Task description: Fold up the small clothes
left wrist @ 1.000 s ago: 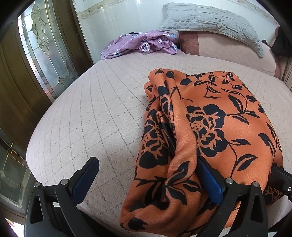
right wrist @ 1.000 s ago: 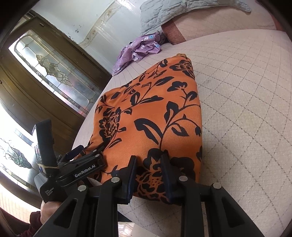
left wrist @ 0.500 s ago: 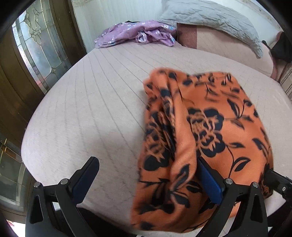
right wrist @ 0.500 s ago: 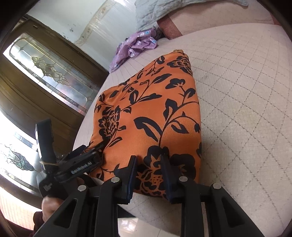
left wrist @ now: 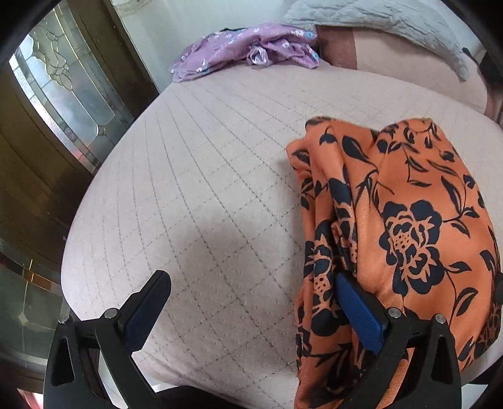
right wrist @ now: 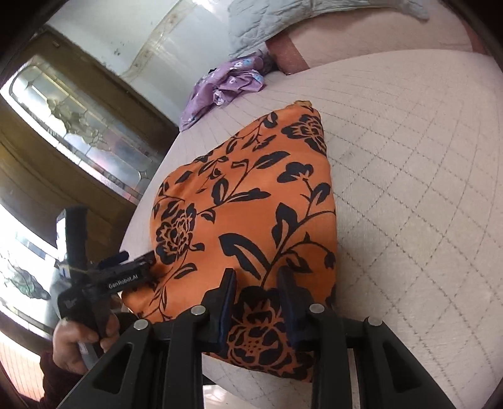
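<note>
An orange garment with black flowers (left wrist: 408, 226) lies folded on the bed near its front edge; it also shows in the right wrist view (right wrist: 251, 220). My left gripper (left wrist: 254, 305) is wide open; its right finger (left wrist: 358, 311) is tucked into the garment's left folds and its left finger (left wrist: 147, 302) is over bare bedspread. My right gripper (right wrist: 256, 302) is shut on the garment's near edge, with cloth bunched between its pads. The left gripper also shows in the right wrist view (right wrist: 125, 270), at the garment's left side.
The quilted beige bedspread (left wrist: 204, 188) fills both views, with its rounded front edge just below the grippers. A crumpled purple garment (left wrist: 245, 50) lies at the far side by the wall. A grey pillow (left wrist: 377, 19) rests at the head. A wooden glass-paned door (left wrist: 56, 94) stands left.
Both grippers have moved forward over the bed, carrying the garment away from the front edge. The left view has risen and tilted, showing more bedspread. The right grip is unchanged.
</note>
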Tool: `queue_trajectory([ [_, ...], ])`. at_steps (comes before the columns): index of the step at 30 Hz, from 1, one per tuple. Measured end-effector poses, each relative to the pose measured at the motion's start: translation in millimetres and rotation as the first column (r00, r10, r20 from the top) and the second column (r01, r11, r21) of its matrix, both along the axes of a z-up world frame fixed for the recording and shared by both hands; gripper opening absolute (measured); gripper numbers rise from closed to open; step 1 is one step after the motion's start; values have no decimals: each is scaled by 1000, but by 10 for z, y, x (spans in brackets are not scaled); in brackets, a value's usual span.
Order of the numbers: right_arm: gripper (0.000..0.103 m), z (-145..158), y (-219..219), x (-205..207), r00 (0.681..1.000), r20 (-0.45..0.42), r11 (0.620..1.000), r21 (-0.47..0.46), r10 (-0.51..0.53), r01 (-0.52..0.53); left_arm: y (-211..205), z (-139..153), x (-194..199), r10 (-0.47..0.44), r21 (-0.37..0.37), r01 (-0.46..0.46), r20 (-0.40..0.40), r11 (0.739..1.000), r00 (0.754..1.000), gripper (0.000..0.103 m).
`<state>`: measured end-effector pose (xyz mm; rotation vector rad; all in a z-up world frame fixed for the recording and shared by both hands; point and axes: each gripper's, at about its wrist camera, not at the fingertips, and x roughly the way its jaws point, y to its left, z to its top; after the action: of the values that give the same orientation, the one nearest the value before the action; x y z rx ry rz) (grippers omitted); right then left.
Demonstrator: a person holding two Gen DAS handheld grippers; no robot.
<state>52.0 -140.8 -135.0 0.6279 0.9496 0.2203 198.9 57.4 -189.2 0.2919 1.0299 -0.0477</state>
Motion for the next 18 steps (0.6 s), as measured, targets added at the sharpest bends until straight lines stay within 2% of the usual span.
queue_trajectory([
  [3, 31, 53, -102, -38, 1000, 14, 999, 40, -14, 13, 49, 147, -59, -22, -74, 24, 24, 997, 999, 103],
  [5, 36, 87, -205, -92, 999, 30, 998, 56, -37, 36, 105, 246, -62, -52, -176, 53, 6, 983, 999, 103],
  [7, 70, 102, -343, -149, 995, 55, 992, 103, -78, 72, 119, 308, -51, -95, -240, 93, 2, 966, 995, 103],
  [8, 83, 109, -413, -180, 992, 67, 988, 124, -105, 96, 99, 332, -57, -113, -239, 112, 7, 965, 994, 103],
  [12, 83, 66, -580, -213, 990, 45, 979, 165, -131, 122, -72, 354, -89, -153, -142, 156, 37, 977, 988, 103],
  [15, 83, 39, -622, -207, 991, 37, 975, 185, -129, 121, -138, 375, -110, -160, -111, 165, 57, 980, 985, 103],
  [18, 83, 14, -590, -192, 993, 29, 977, 181, -116, 109, -193, 413, -144, -171, -111, 177, 66, 978, 983, 103],
])
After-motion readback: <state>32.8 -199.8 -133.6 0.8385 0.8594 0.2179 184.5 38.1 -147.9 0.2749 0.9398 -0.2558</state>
